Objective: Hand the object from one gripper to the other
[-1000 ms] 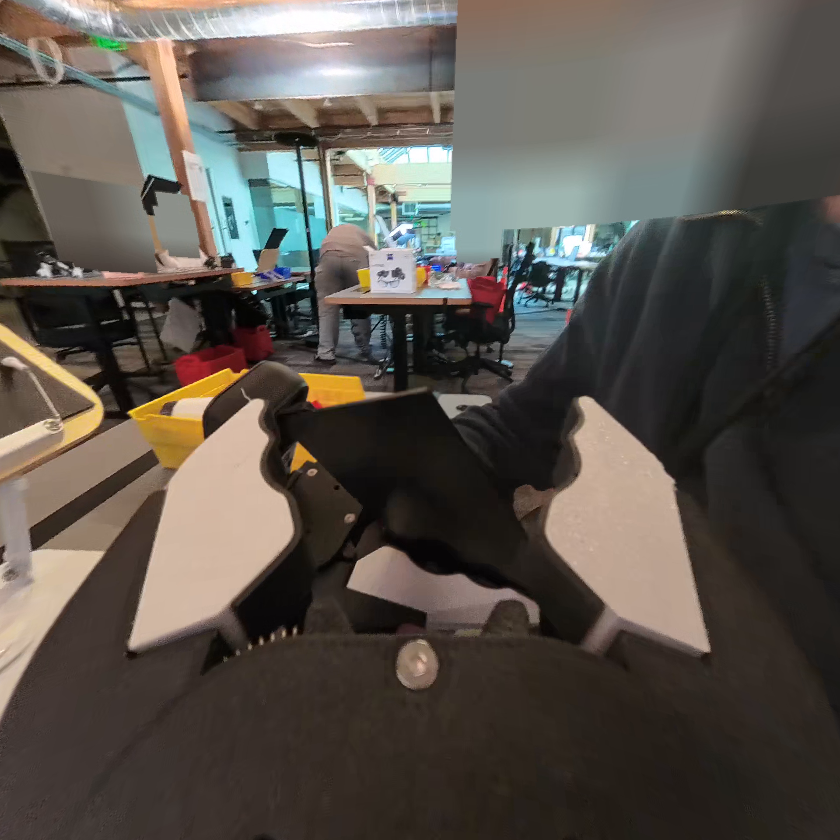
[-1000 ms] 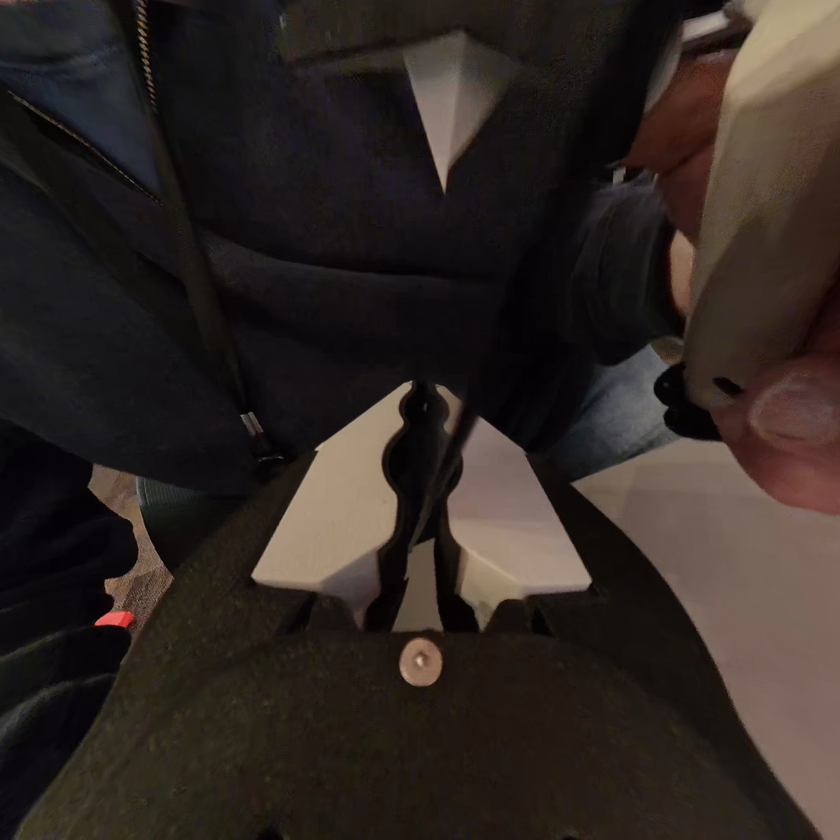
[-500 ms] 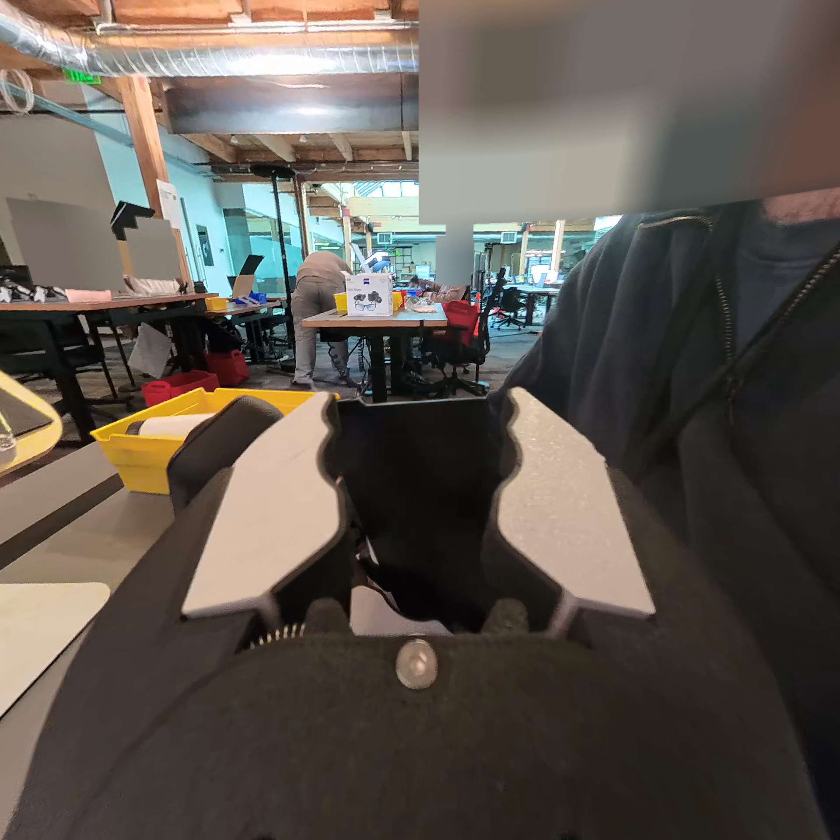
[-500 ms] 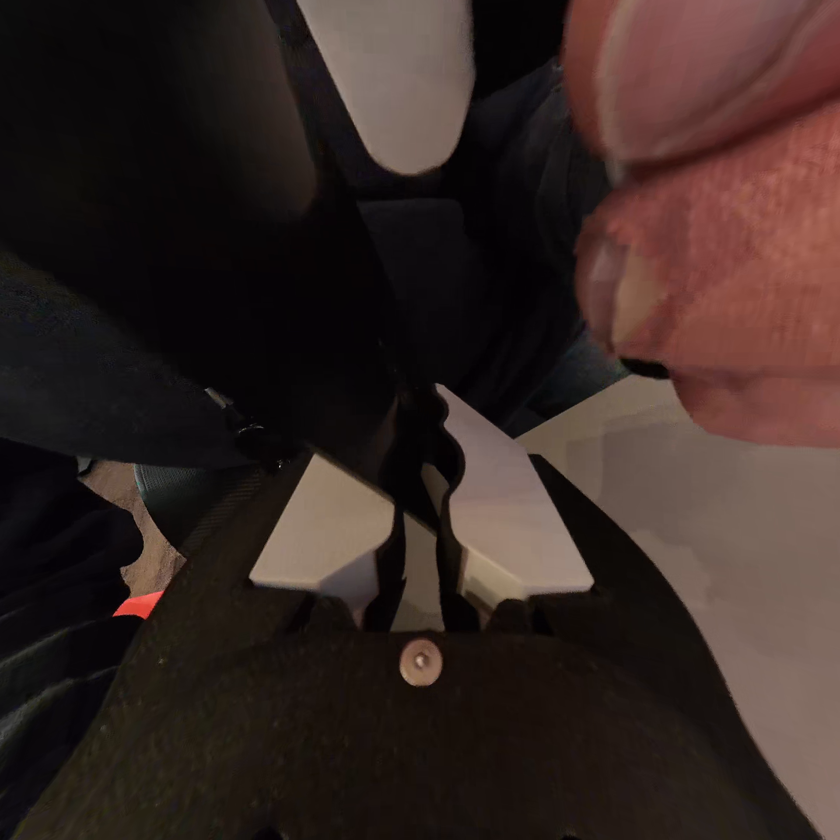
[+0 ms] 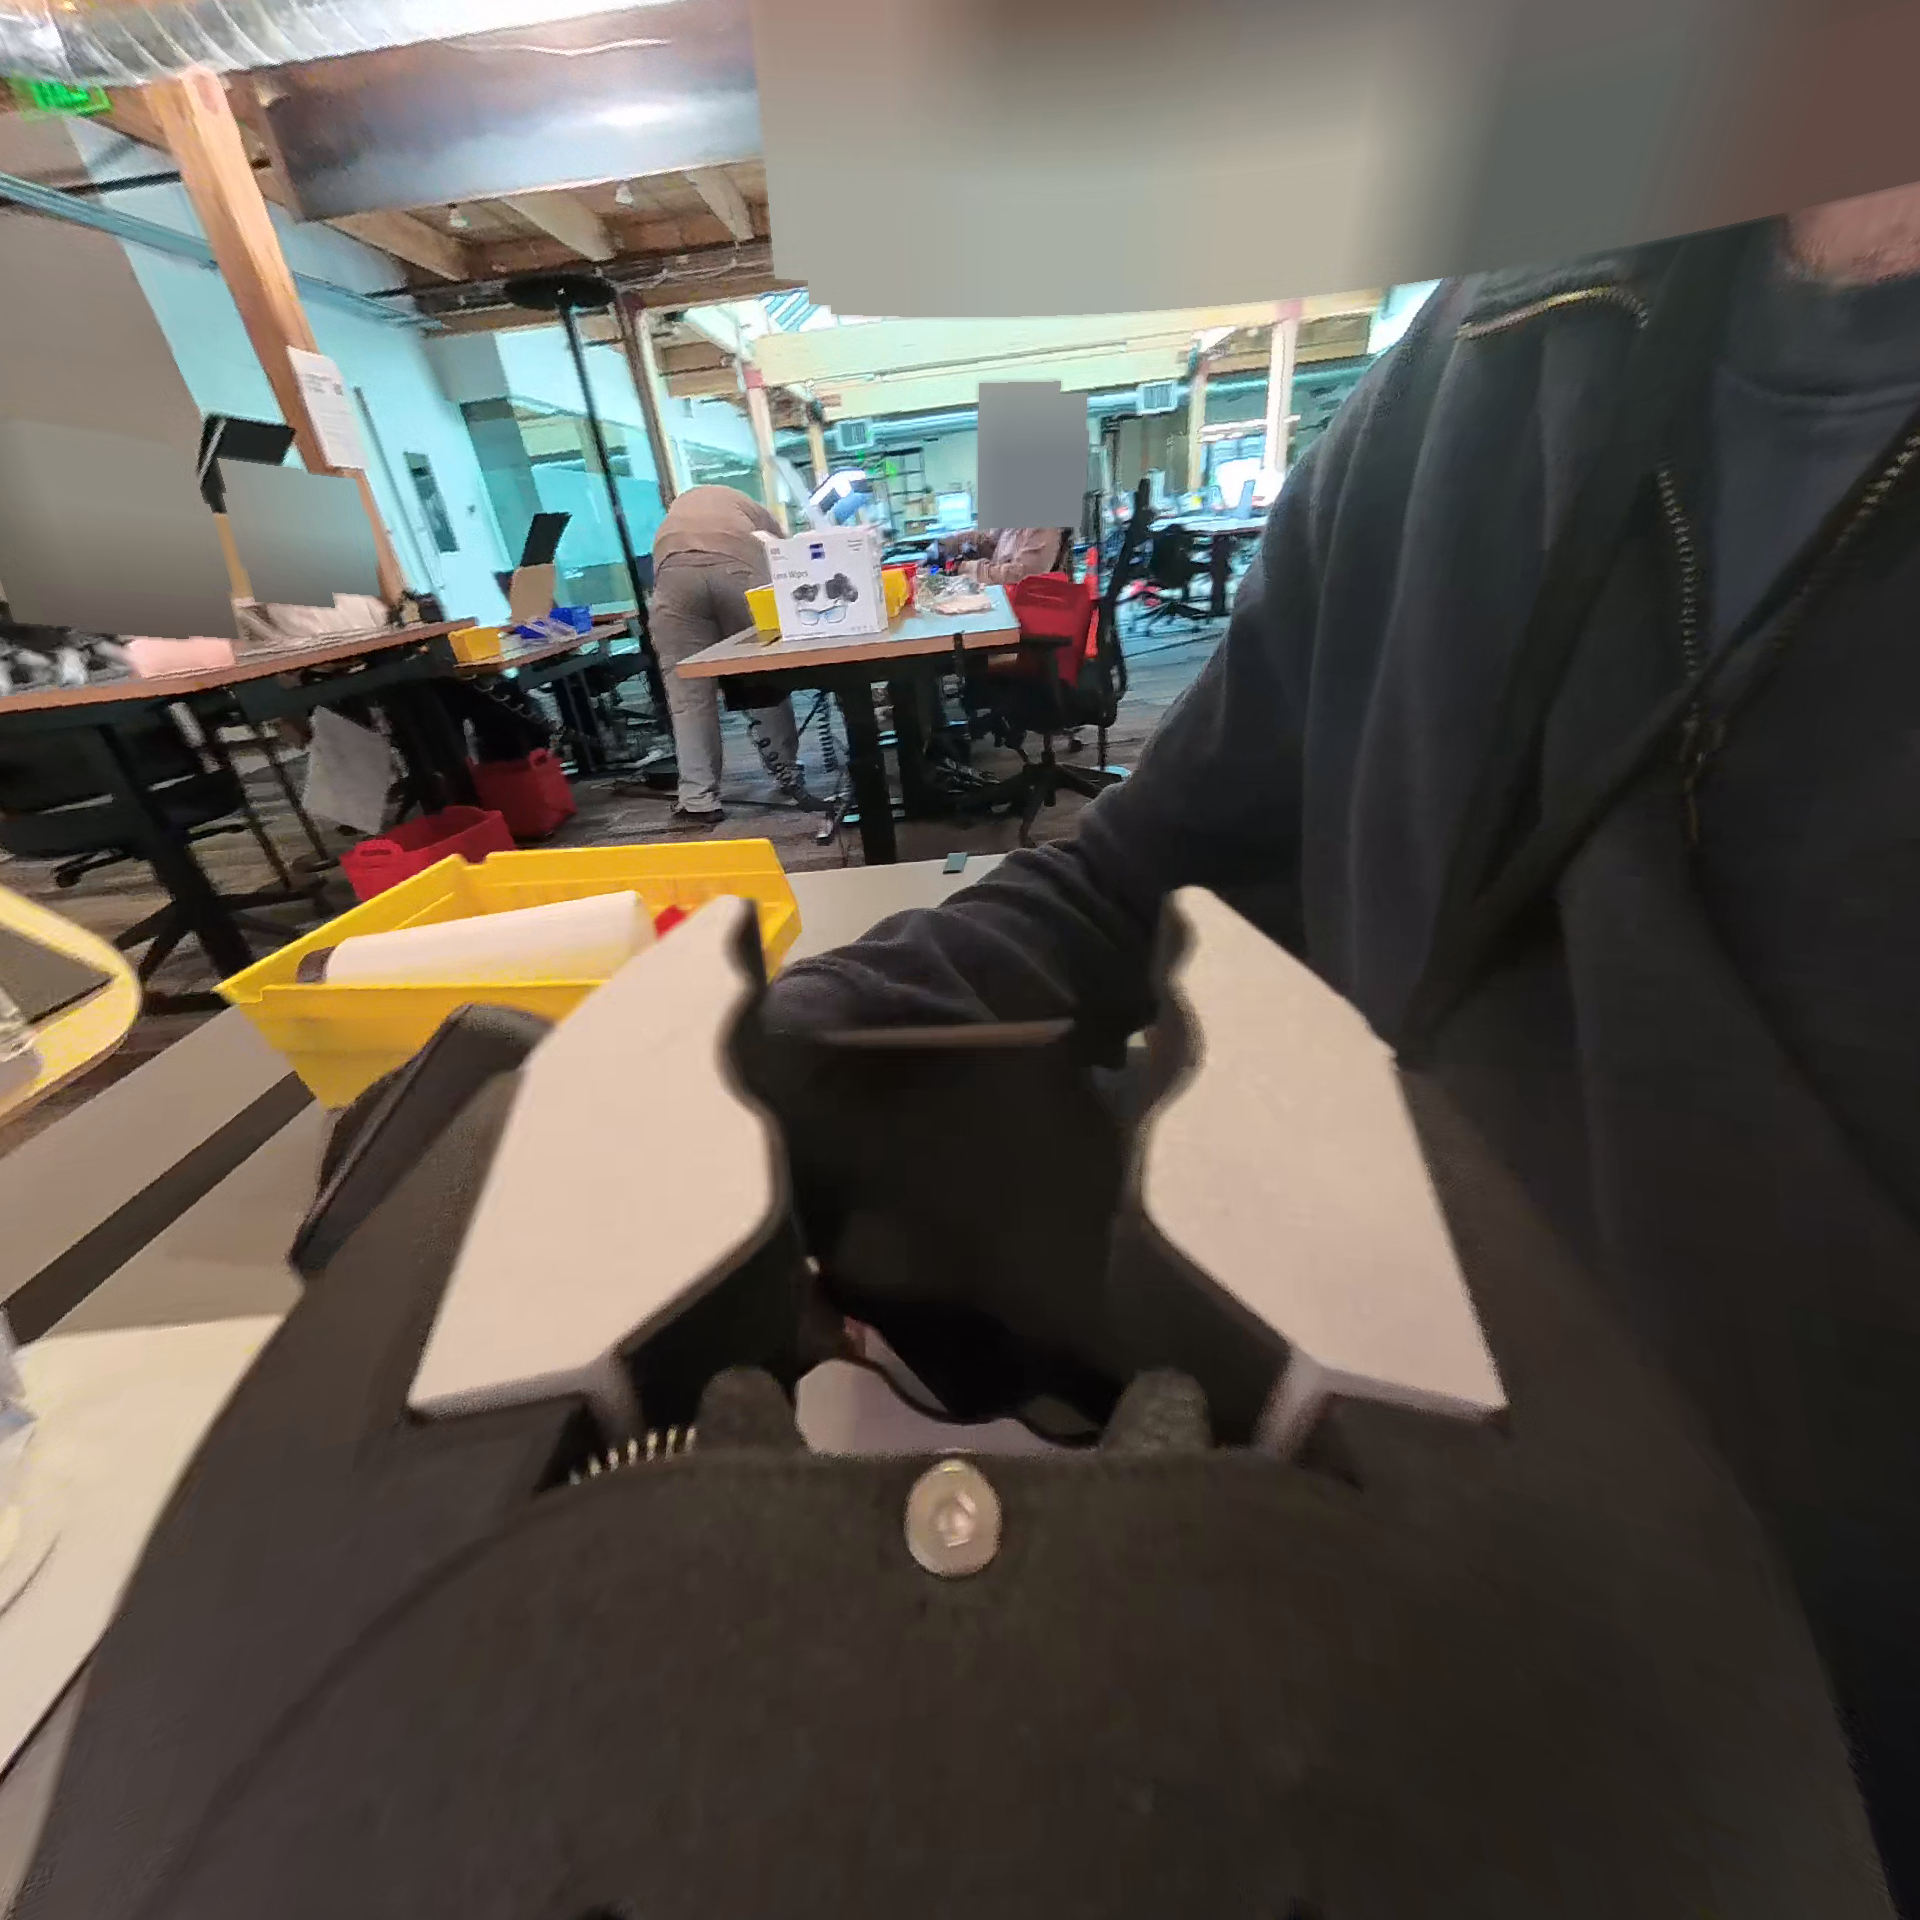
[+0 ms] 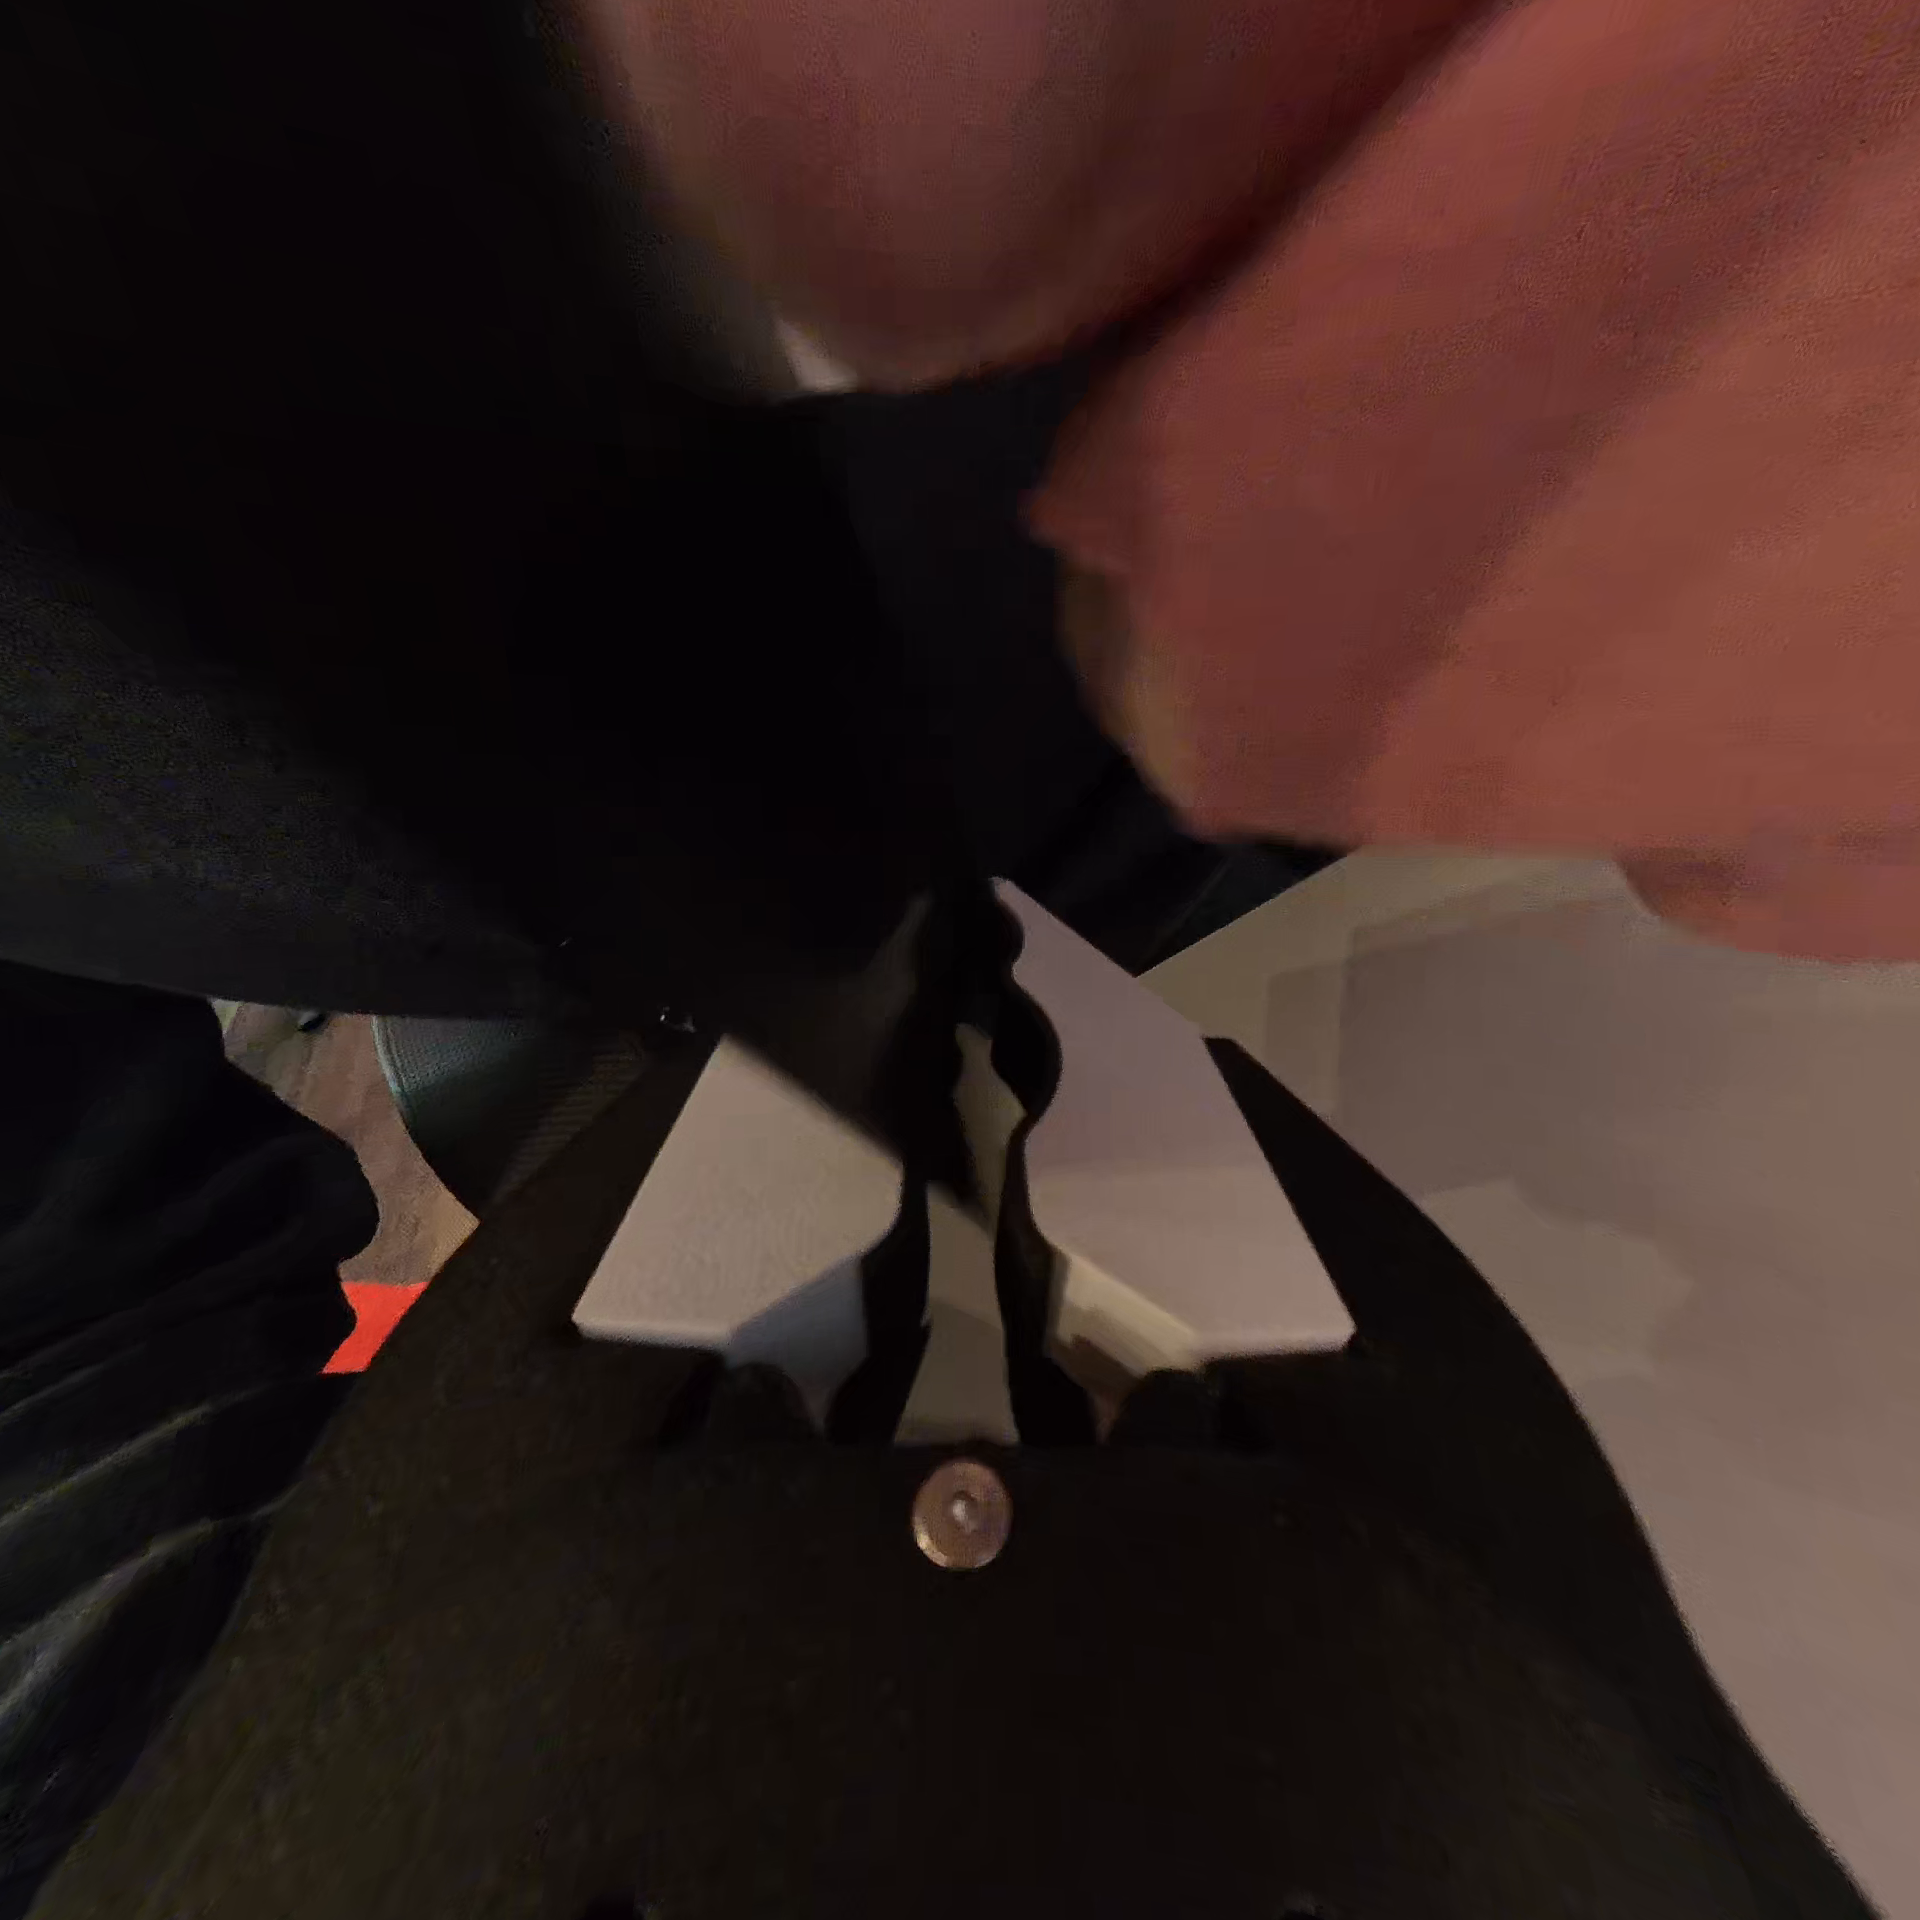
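Object (image 5: 940, 1132), flat and black, mid-frame: right gripper (image 6: 961, 1049) pinches its edge, presenting it between left gripper's (image 5: 961, 1039) spread jaws.

Yellow bin (image 5: 499, 977), black object (image 5: 951, 1164), grey-white tongs (image 5: 956, 1143).

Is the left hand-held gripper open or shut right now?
Open. In the left wrist view, the left hand-held gripper has a wide gap between its pale fingers, with the flat black object in that gap; contact cannot be told.
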### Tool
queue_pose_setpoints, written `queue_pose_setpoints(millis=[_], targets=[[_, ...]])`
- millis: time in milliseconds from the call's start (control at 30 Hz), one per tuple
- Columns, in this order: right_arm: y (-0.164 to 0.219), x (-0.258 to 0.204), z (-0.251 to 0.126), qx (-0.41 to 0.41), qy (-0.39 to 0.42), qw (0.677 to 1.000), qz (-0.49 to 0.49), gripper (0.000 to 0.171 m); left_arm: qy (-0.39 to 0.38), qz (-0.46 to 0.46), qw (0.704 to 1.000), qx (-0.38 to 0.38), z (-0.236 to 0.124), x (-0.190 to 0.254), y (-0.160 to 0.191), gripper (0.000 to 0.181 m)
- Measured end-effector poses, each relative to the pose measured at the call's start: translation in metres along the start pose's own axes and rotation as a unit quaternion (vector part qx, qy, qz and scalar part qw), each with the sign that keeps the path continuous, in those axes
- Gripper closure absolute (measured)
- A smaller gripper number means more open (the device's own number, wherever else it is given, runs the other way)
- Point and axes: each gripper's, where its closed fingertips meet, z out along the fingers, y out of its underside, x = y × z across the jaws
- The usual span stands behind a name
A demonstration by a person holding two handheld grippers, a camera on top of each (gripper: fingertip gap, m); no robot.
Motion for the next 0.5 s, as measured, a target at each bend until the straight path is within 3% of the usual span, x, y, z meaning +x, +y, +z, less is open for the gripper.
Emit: queue_pose_setpoints(millis=[33, 200, 400, 500], targets=[[-0.001, 0.001, -0.001, 0.005, 0.003, 1.000, -0.001, 0.171, 0.005, 0.001, 1.000, -0.003, 0.000, 0.002, 0.001, 0.117], [-0.003, 0.000, -0.006, 0.006, 0.010, 1.000, -0.001, 0.171, -0.038, 0.016, 0.999, -0.021, 0.002, -0.007, 0.003, 0.089], [-0.005, -0.004, -0.015, 0.006, 0.013, 1.000, 0.000, 0.171, -0.089, 0.030, 0.995, -0.034, -0.011, -0.017, -0.005, 0.088], [-0.005, -0.008, -0.016, 0.002, 0.006, 1.000, -0.005, 0.171, -0.113, -0.013, 0.993, -0.008, -0.023, -0.026, -0.007, 0.088]])
